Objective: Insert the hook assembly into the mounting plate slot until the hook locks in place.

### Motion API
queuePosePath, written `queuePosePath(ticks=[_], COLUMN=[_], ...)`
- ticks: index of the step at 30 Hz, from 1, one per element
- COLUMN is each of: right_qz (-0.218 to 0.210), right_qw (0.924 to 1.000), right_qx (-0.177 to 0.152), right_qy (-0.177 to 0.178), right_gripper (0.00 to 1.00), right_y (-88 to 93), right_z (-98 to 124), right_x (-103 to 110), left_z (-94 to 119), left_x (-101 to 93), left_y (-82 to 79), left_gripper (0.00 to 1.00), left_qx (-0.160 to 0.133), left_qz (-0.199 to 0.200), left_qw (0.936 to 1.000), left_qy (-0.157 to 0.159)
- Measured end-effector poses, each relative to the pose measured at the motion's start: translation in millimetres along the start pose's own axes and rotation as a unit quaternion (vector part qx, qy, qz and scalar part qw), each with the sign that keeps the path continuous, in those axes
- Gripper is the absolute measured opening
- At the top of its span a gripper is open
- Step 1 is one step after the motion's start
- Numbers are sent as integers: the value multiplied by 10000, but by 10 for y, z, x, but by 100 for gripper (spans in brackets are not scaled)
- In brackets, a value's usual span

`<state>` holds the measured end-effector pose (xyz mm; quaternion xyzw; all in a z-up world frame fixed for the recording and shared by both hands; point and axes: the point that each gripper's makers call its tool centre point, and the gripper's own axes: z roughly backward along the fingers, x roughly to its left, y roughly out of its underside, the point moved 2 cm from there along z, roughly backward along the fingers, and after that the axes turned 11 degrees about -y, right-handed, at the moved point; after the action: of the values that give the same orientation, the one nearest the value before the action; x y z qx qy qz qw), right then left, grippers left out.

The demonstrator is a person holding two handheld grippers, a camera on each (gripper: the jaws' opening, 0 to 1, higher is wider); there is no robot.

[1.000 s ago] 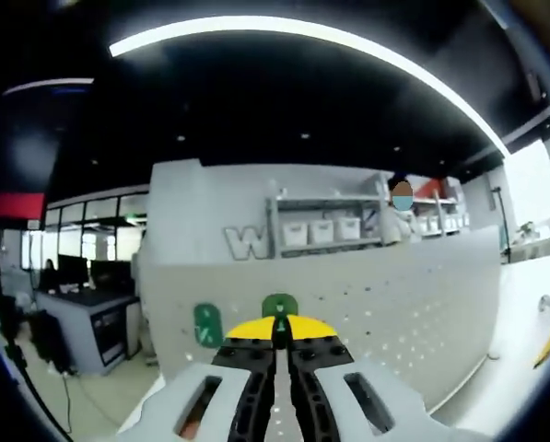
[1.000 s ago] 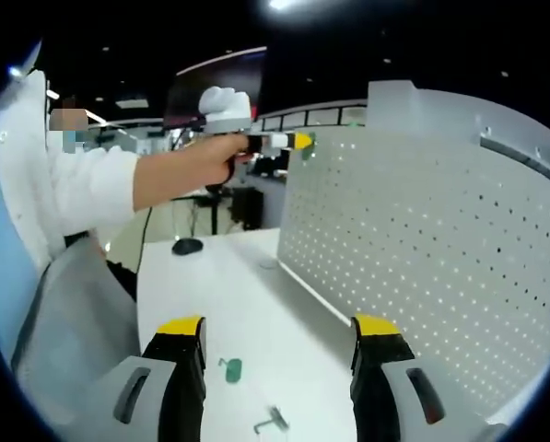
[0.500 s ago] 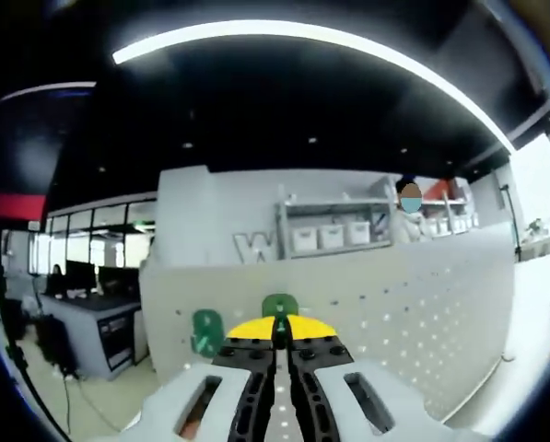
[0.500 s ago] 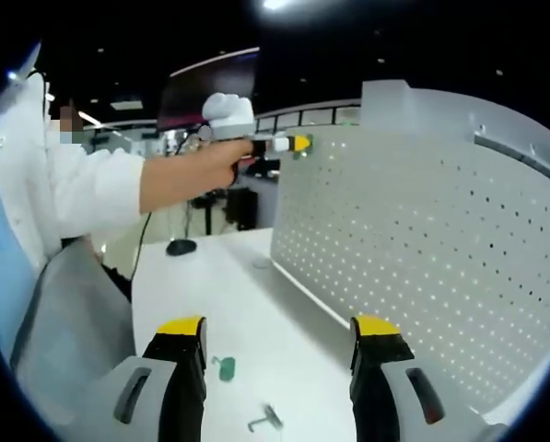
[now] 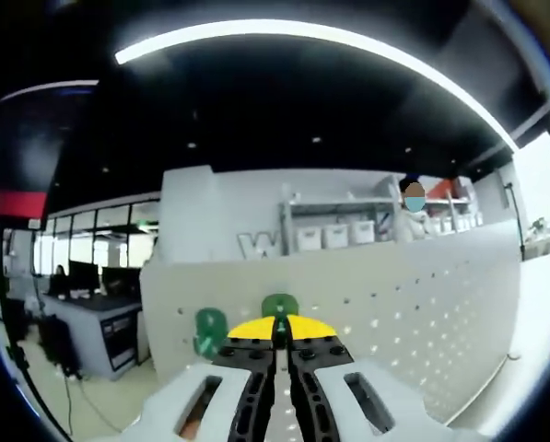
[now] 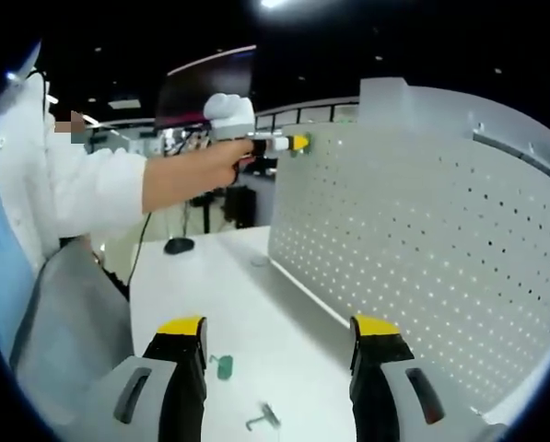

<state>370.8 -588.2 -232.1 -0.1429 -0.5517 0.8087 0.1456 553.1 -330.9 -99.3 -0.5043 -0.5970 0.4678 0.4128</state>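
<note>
- Pegboard (image 6: 422, 267) is my landmark: a pale perforated mounting plate standing upright along the far edge of the white table (image 6: 228, 295); from the left gripper view I see the same pegboard (image 5: 413, 322) stretching away to the right.
- Left gripper (image 5: 276, 333): my yellow-tipped jaws are clenched on a green hook piece (image 5: 279, 307), whose rounded top pokes out above the tips; the piece sits right at the pegboard's upper edge, near its end; I cannot tell whether it is seated in a hole.
- Second green hook (image 5: 209, 331) sits on the pegboard face just left of the held one, near the board's end.
- From the right gripper view I see the left gripper (image 6: 296, 143) held out by a bare forearm and white sleeve (image 6: 90, 198), its tip against the pegboard's top corner; a speck of green shows there.
- Right gripper (image 6: 276, 348): jaws spread wide and holding nothing, low over the table in front of the pegboard.
- On the table, well clear of the pegboard's foot, between my right jaws: a small green hook piece (image 6: 223, 367); nearer to me, a small grey metal hook (image 6: 263, 420).
- Beyond the pegboard's far side: grey shelving with white bins (image 5: 334, 238).
</note>
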Motion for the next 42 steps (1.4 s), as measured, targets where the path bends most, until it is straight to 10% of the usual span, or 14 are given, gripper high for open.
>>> queuePosePath(ticks=[42], right_qz=[-31], right_qw=[10000], right_qx=[74], right_qy=[29], right_gripper=[62], right_y=[36], right_z=[53], right_x=[-45], left_z=[-168], left_x=[8], left_y=[130], left_gripper=[3], left_qx=[-157], left_qz=[-437], left_qw=[9985], left_qy=[-275])
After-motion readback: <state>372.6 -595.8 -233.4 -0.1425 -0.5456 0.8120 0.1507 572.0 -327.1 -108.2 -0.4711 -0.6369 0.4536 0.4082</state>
